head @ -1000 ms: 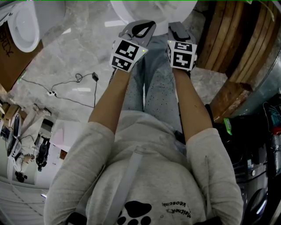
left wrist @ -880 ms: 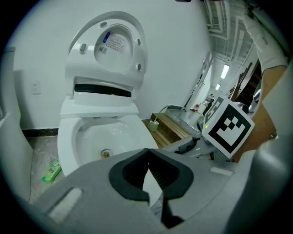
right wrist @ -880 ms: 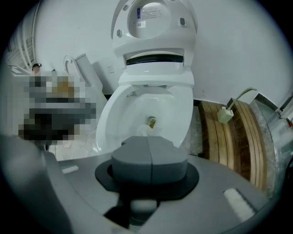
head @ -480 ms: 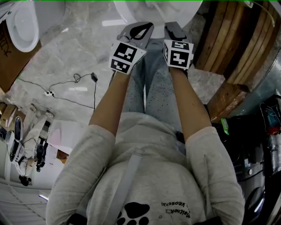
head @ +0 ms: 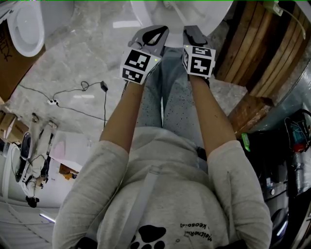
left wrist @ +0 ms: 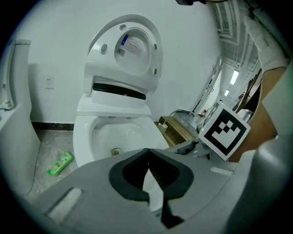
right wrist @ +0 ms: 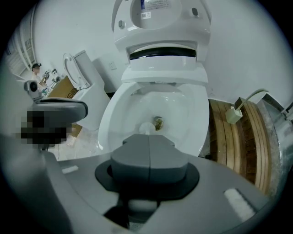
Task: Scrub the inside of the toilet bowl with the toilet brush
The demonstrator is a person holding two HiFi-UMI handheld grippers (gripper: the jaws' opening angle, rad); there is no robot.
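At the upper left of the head view a second toilet (head: 24, 29) stands on the marble floor (head: 87, 53), with a thin cable (head: 82, 90) trailing below it. In the left gripper view a green bottle (left wrist: 60, 163) lies on the floor at lower left, just beside the bowl's base. The left hand-held gripper (left wrist: 147, 151) has its jaws closed tip to tip with nothing between them; only white porcelain shows through the loop behind the tips. It hovers just short of the toilet bowl (left wrist: 114, 137), whose lid (left wrist: 126, 50) stands raised. In the head view both tools sit side by side at top centre, the left hand-held gripper (head: 154, 33) and the right hand-held gripper (head: 194, 33), near the rim of the toilet bowl (head: 180, 9). The right hand-held gripper (right wrist: 149, 141) is likewise pressed shut and empty, aimed down into the toilet bowl (right wrist: 155, 109), where a dark speck sits at the drain (right wrist: 158, 122). To the right lie wooden planks (right wrist: 238, 137) with a white plug (right wrist: 233, 114) resting on them. No toilet brush shows in any view, so scrubbing has not begun. The step in hand looks like fetching the brush: one gripper should open wide before reaching, close squarely on the handle well above the bristles, and carry it upright so the head enters the bowl without knocking the rim.
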